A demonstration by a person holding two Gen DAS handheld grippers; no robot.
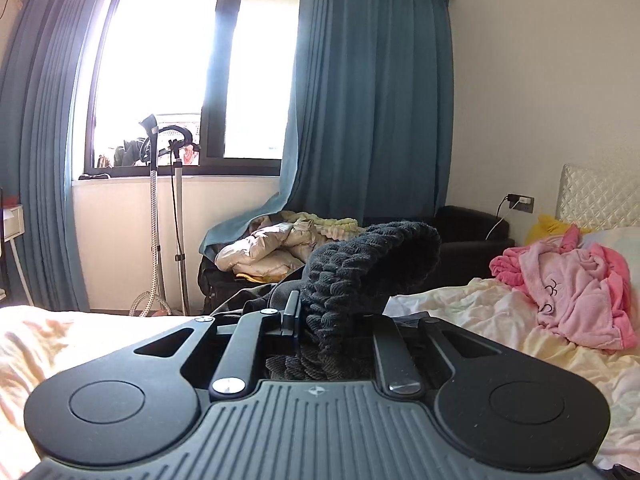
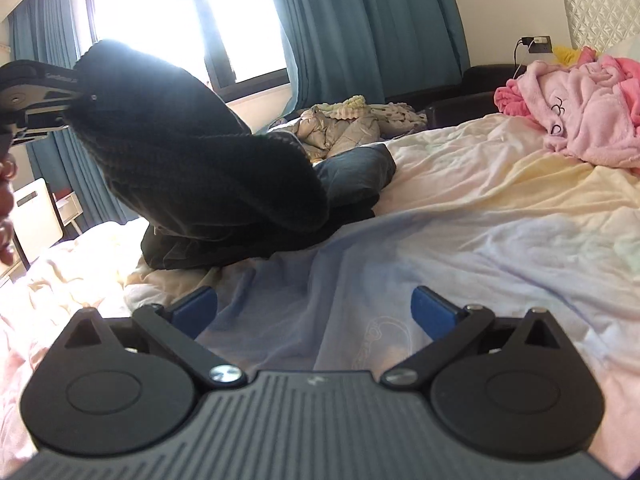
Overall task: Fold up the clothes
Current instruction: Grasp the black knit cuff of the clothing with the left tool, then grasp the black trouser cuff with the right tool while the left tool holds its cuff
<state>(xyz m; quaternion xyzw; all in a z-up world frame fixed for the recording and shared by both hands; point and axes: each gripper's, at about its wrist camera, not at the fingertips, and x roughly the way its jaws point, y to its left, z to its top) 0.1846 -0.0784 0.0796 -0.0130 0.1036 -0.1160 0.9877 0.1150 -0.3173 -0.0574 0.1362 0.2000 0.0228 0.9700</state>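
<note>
My left gripper (image 1: 334, 312) is shut on a black ribbed knit garment (image 1: 360, 276) and holds its edge up off the bed. In the right wrist view the left gripper (image 2: 52, 100) shows at the upper left with the black garment (image 2: 192, 160) hanging from it down to a dark folded pile (image 2: 352, 172) on the bed. My right gripper (image 2: 314, 310) is open and empty, its blue pads (image 2: 196, 308) spread low over the pale sheet (image 2: 460, 220).
A pink fleece garment (image 2: 580, 108) lies at the far right of the bed near the quilted headboard (image 1: 596, 196). Beige and patterned clothes (image 1: 264, 248) are heaped on a dark sofa by the blue curtain (image 1: 368, 100). A garment steamer stand (image 1: 160, 216) stands under the window.
</note>
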